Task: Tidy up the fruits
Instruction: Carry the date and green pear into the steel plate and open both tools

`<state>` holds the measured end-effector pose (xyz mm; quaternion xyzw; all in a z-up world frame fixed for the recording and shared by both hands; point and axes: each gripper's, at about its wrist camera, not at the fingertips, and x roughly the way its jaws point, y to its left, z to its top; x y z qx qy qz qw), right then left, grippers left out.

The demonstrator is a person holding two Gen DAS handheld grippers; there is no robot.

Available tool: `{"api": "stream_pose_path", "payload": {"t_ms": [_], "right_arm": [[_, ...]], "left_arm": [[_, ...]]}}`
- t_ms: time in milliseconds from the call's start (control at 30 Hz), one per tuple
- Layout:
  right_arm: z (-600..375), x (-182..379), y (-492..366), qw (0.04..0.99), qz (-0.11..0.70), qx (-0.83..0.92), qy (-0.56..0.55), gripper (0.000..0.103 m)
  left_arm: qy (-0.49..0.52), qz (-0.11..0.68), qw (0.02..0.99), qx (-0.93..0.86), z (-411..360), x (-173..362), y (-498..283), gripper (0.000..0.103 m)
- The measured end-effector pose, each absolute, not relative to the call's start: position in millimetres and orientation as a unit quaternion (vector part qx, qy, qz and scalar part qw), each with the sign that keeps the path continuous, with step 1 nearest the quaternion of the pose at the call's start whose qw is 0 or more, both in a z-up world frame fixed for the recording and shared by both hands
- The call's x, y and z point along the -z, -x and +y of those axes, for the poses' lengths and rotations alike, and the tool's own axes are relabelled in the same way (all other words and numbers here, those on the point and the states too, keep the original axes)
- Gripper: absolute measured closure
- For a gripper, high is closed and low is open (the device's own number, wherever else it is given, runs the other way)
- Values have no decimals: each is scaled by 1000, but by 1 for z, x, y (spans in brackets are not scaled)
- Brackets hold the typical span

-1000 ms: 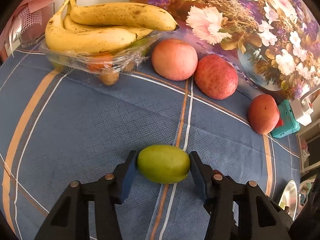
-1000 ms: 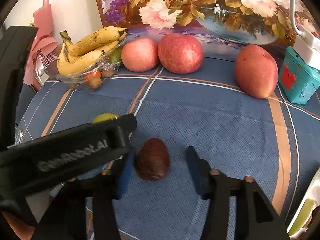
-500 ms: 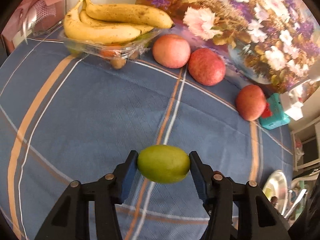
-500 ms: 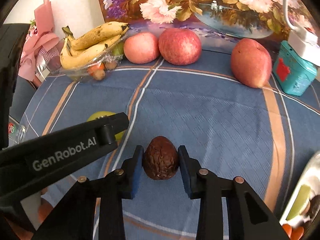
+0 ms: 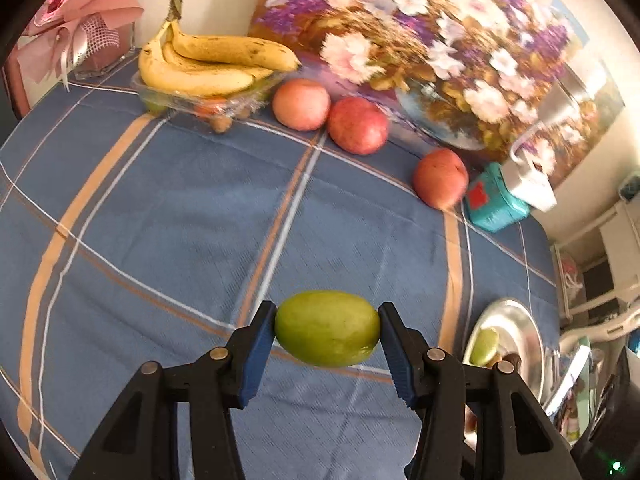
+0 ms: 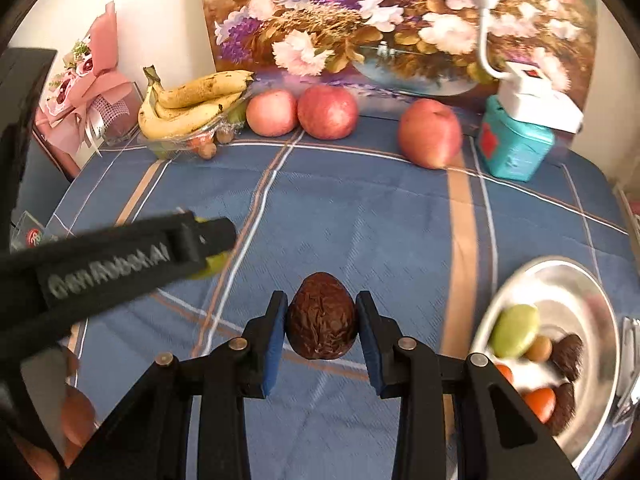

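My left gripper (image 5: 327,330) is shut on a green oval fruit (image 5: 327,328), held above the blue checked tablecloth (image 5: 168,200). My right gripper (image 6: 322,330) is shut on a wrinkled dark brown fruit (image 6: 322,327), also lifted off the cloth. The left gripper's arm (image 6: 100,264) crosses the right wrist view at left, with a bit of the green fruit (image 6: 214,264) showing behind it. A silver bowl (image 6: 600,304) at the right holds several small fruits, among them a green one (image 6: 514,330). The bowl also shows in the left wrist view (image 5: 520,328).
At the back stand a clear tray with bananas (image 5: 208,64), three red apples (image 5: 302,104) (image 5: 358,125) (image 5: 440,178), a teal box (image 5: 496,200) with a white device on top, and a pink bouquet (image 5: 76,28). A flower painting (image 5: 420,40) leans on the wall.
Both grippers have risen and drawn back from the table. The right gripper closed on the brown fruit and lifted it. The silver bowl has come into view at the right.
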<state>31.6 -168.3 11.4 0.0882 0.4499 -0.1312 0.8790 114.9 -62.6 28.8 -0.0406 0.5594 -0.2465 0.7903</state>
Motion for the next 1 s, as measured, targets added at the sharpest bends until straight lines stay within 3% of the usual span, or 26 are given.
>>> {"api": "stream_pose_path", "payload": {"t_ms": [633,900,1000], "right_arm": [[-266,-6,73,829,465,254,-180,66],[-324,4,115,798,456,303,-250,66],[-330,4,122,798,451,306,-260,66]], "left_arm": [[-29,576,730,366,-158,-26,-28,48],[-2,597,692,407,-189,-13,-13,47],[15,593,693,409,-182,-17,-16,41]]}}
